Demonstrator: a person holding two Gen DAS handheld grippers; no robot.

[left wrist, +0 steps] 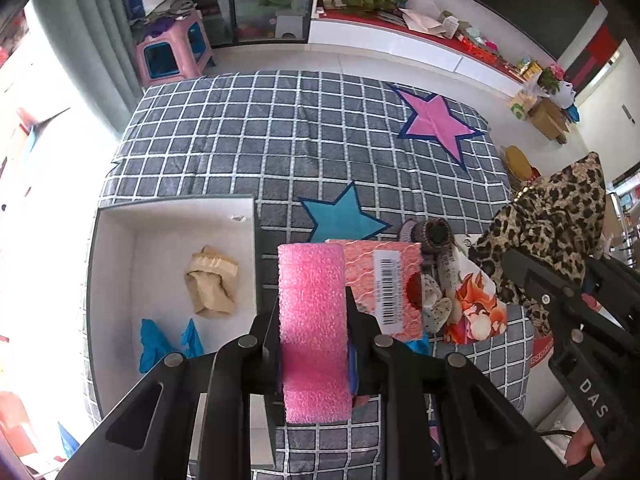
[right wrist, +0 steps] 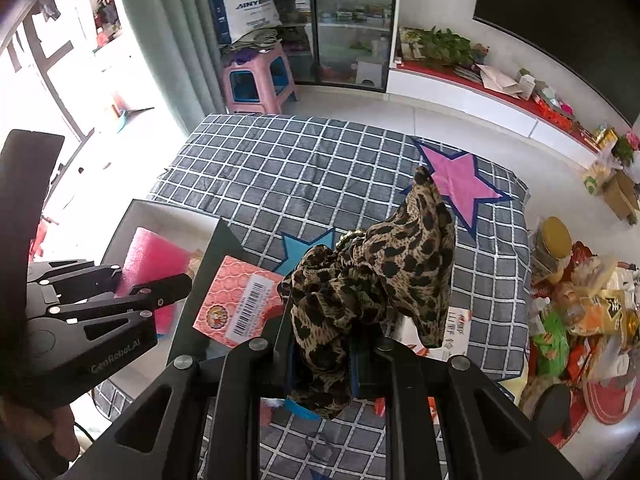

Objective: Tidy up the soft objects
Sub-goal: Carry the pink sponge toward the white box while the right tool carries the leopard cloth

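Left gripper (left wrist: 314, 344) jaws clamp a pink foam block (left wrist: 312, 320); right gripper (right wrist: 322, 354) jaws pinch a leopard-print cloth (right wrist: 372, 280). Probably best lowered into the white box (left wrist: 120, 232) at left before release.

Pink foam block (left wrist: 314, 332), leopard-print cloth (right wrist: 372, 280), grey checked blanket (left wrist: 248, 140).

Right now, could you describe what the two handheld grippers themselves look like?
Both are matte black plastic with silver round bolts and triangular cut-outs. The left gripper reads "GenRoboLAI" in grey lettering; the right gripper shows white letters "DAS". Blue pads line the fingers. No sleeves are visible.
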